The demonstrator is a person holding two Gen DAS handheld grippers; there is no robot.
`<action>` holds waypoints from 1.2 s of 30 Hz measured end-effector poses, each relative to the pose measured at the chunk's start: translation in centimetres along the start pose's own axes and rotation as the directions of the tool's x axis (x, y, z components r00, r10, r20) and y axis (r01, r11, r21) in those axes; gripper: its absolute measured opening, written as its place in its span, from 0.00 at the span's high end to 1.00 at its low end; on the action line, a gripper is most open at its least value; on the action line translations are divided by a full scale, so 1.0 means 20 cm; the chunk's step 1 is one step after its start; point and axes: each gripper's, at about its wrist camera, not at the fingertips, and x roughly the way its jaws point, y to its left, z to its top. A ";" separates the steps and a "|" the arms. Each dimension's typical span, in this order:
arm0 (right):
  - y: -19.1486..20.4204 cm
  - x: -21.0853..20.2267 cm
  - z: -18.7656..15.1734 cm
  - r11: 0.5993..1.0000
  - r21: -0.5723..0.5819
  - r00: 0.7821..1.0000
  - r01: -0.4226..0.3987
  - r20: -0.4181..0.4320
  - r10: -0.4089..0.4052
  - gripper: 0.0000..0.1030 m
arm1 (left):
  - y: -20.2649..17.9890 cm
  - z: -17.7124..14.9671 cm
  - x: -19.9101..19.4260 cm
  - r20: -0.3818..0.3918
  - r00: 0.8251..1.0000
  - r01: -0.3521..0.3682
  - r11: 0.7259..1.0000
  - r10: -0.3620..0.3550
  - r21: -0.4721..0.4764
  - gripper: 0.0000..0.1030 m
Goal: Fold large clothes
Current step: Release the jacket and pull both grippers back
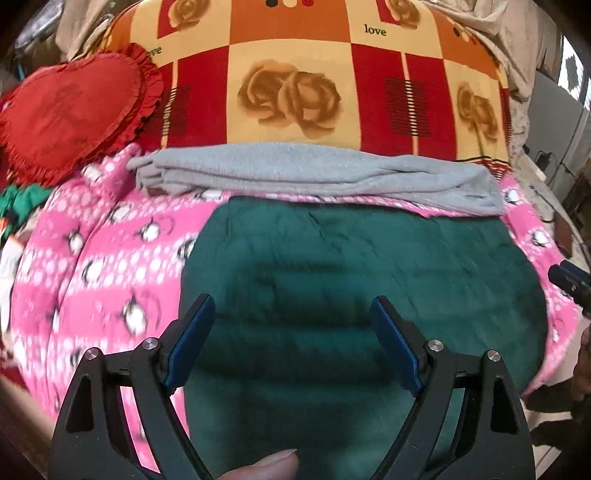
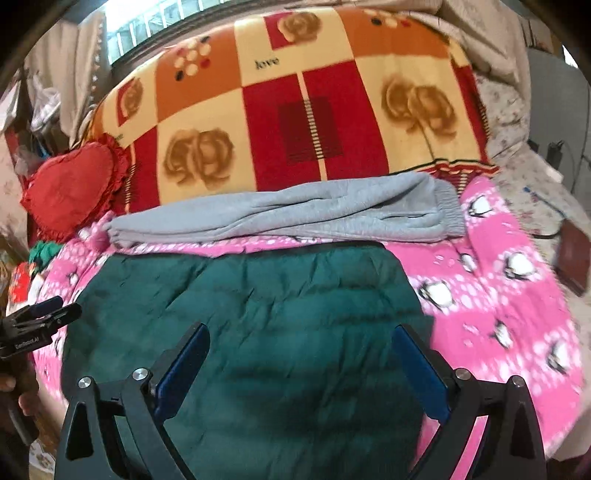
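The word "love" [image 1: 375,30] is printed on the checked rose blanket [image 1: 295,85] beyond the dark green garment [image 1: 351,266], and it is read again in the right wrist view [image 2: 267,63]. White lettering is seen on the body of the left gripper [image 2: 40,321] at the left of the garment, but it is too blurred to be read with certainty. A red heart cushion [image 1: 70,110] is placed left of the garment and beyond it. The garment is spread flat on a pink penguin blanket [image 1: 103,266], with folded grey trousers [image 1: 314,173] laid just beyond its far edge. The left gripper [image 1: 293,334] is held above the garment with fingers spread wide, nothing pinched. The right gripper [image 2: 301,363] is likewise held over the garment, fingers wide apart and empty.
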 end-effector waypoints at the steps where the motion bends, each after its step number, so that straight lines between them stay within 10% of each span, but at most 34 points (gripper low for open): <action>1: 0.03 -0.06 -0.03 1.000 -0.016 1.000 -0.001 -0.001 0.001 0.05 | 0.00 -0.03 -0.04 -0.002 1.000 0.013 1.000 -0.013 -0.007 0.17; 16: 0.24 -0.74 -0.53 0.994 -0.110 0.999 0.016 0.030 -0.012 0.05 | -0.11 -0.42 -0.67 0.043 0.994 0.102 0.994 -0.104 0.041 0.17; 36: 0.17 -0.93 -0.65 0.993 -0.071 0.992 0.089 0.093 -0.083 0.05 | -0.25 -0.58 -0.82 0.103 0.994 0.036 0.997 -0.044 0.075 0.17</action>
